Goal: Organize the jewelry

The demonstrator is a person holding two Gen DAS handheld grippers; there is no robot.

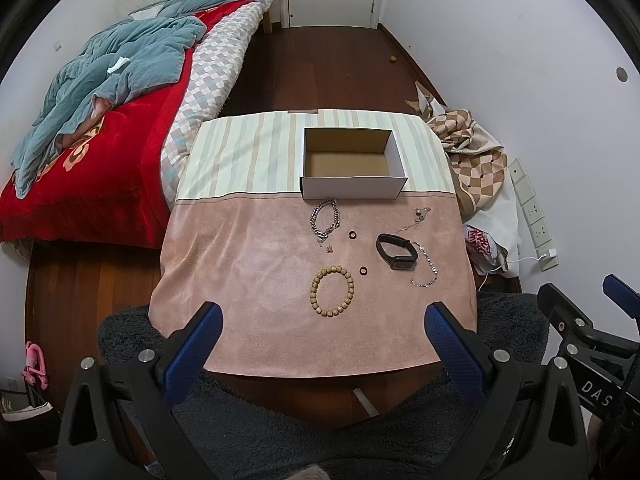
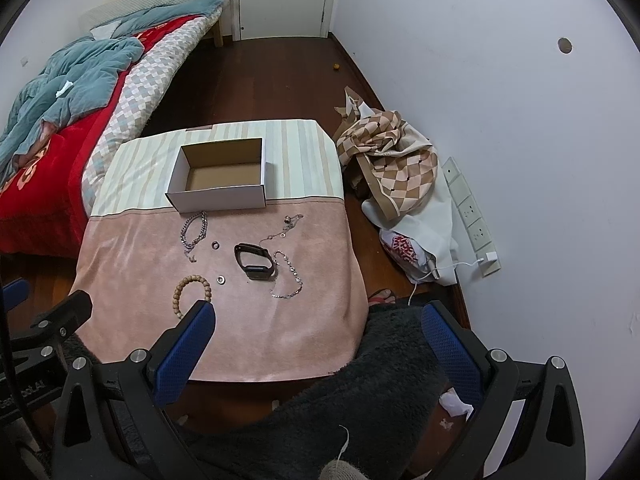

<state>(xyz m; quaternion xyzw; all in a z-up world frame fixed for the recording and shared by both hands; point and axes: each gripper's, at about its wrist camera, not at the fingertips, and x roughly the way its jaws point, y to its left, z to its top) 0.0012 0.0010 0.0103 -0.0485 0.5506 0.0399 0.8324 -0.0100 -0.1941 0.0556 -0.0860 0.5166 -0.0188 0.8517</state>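
Note:
An empty white cardboard box (image 1: pixel 352 190) (image 2: pixel 218 198) stands at the back of a cloth-covered table (image 1: pixel 248 264). In front of it lie a silver chain bracelet (image 1: pixel 325 219) (image 2: pixel 195 230), a wooden bead bracelet (image 1: pixel 332 291) (image 2: pixel 191 288), a black wristband (image 1: pixel 397 251) (image 2: pixel 255 260), a thin silver necklace (image 1: pixel 425 268) (image 2: pixel 289 276), another fine chain (image 1: pixel 420 216) (image 2: pixel 289 224) and two small rings (image 1: pixel 352 235) (image 1: pixel 363 270). My left gripper (image 1: pixel 322 330) is open and empty, just short of the bead bracelet. My right gripper (image 2: pixel 318 330) is open and empty at the table's near right corner.
A bed (image 1: pixel 100 128) with a red cover and blue quilt stands left of the table. Crumpled checked fabric (image 2: pixel 392 164) and a bag lie on the wooden floor at the right, by wall sockets (image 2: pixel 472 216). A dark fuzzy cloth (image 2: pixel 360 392) lies under the grippers.

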